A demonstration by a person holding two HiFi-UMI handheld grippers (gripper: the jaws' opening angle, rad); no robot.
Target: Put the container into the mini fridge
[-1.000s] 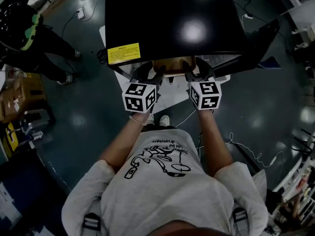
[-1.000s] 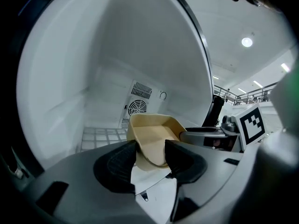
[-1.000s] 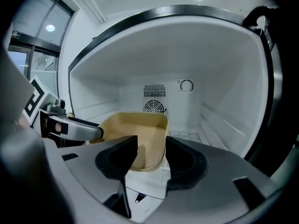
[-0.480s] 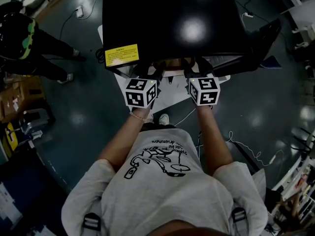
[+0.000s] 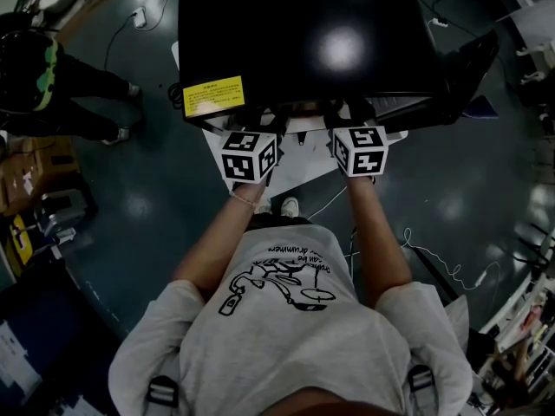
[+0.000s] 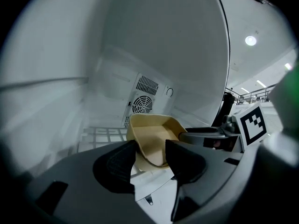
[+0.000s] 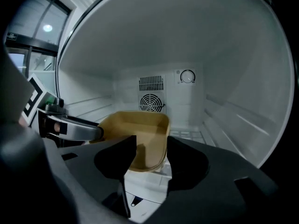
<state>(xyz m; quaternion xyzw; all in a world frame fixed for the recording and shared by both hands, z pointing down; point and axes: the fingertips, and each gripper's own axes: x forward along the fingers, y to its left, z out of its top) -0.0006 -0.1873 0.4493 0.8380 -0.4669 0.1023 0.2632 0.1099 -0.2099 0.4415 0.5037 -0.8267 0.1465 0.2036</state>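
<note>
Left gripper (image 6: 152, 161): jaws apart, and we see the near left corner of the container (image 6: 154, 134) in the gap with no pad pressing on it. Right gripper (image 7: 152, 160): jaws have just been opening and now stand apart. The container's right wall is between them, close to the right-hand pad, and is not clamped.

We log the rest by size. The mini fridge (image 5: 303, 33) fills the top of the head view, with a black, glossy lid, and its door (image 5: 464, 63) is swung open to the right. Both grippers reach under the front edge into the white cavity. The person holding them wears a grey printed T-shirt (image 5: 286, 319).

The container is tan and open-topped, and it sits inside the cavity near the front, between the two grippers. We cannot tell whether its base rests on the fridge floor. A wire shelf (image 6: 100, 134) lies to its left.

Marker cubes (image 5: 248, 154) and (image 5: 361, 150) sit side by side just outside the opening. A yellow label (image 5: 212, 95) is stuck on the lid's front left corner. On the back wall, a round fan grille (image 7: 150, 102) is behind the container, and a small dial (image 7: 187, 76) is up and to its right.
</note>
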